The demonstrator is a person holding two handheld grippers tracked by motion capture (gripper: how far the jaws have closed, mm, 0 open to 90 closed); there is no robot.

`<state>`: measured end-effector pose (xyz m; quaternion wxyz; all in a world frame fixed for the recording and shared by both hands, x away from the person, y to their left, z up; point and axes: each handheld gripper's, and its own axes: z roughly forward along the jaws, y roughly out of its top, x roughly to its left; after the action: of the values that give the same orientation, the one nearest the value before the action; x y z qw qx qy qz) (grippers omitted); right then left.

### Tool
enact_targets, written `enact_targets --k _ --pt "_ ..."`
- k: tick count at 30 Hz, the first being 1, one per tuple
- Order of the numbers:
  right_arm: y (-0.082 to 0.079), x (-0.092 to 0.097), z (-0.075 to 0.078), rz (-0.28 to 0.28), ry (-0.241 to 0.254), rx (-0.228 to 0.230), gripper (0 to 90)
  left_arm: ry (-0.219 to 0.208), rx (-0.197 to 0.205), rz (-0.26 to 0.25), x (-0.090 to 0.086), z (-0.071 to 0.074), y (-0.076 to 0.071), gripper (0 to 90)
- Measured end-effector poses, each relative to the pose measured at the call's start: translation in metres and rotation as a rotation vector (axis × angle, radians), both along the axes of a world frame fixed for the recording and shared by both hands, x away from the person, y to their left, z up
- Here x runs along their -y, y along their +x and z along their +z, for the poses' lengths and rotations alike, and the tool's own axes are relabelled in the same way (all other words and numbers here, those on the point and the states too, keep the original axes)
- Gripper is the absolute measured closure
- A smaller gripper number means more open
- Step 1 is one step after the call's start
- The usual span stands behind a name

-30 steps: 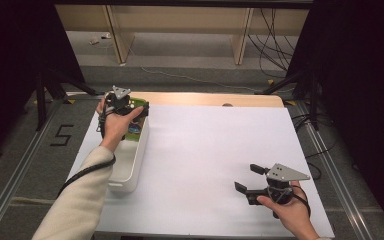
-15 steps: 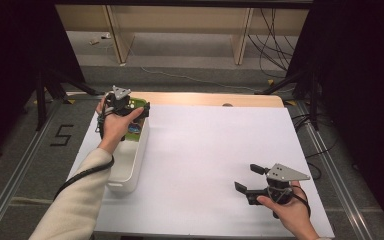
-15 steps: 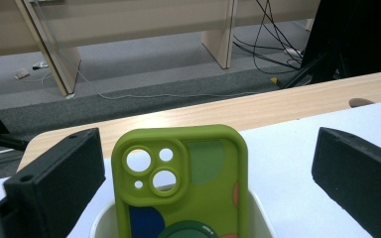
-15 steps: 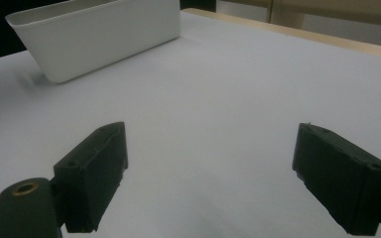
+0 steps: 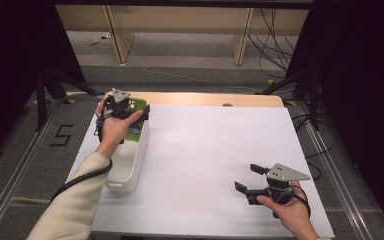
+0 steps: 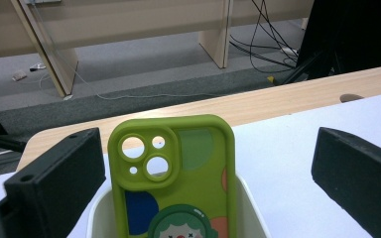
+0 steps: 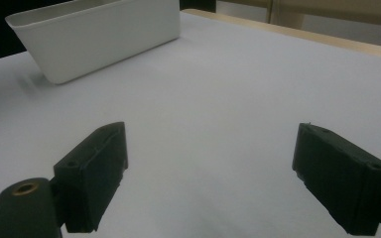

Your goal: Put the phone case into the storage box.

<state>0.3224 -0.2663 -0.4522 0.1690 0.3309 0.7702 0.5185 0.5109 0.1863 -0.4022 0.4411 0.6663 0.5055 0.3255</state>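
Both grippers gape wide: left gripper (image 6: pixel 208 163) straddles a green phone case (image 6: pixel 176 178) propped upright in the white bin (image 5: pixel 130 165), probably released; right gripper (image 5: pixel 250 180) idles on the table (image 5: pixel 205 150).

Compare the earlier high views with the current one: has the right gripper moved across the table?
No. The right gripper sits at the same spot near the white sheet's front right corner, open fingers pointing left, as in both earlier pictures.
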Motion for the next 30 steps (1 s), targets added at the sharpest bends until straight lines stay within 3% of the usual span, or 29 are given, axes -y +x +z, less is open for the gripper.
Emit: enact_targets --k 17,30 --pt "0.0 0.0 0.0 -0.004 0.001 0.002 15.1 -0.005 -0.002 -0.022 0.001 0.0 -0.017 1.1" --pt "0.0 0.0 0.0 -0.004 0.0 0.003 15.1 -0.016 0.022 -0.047 -0.002 0.005 -0.03 1.6"
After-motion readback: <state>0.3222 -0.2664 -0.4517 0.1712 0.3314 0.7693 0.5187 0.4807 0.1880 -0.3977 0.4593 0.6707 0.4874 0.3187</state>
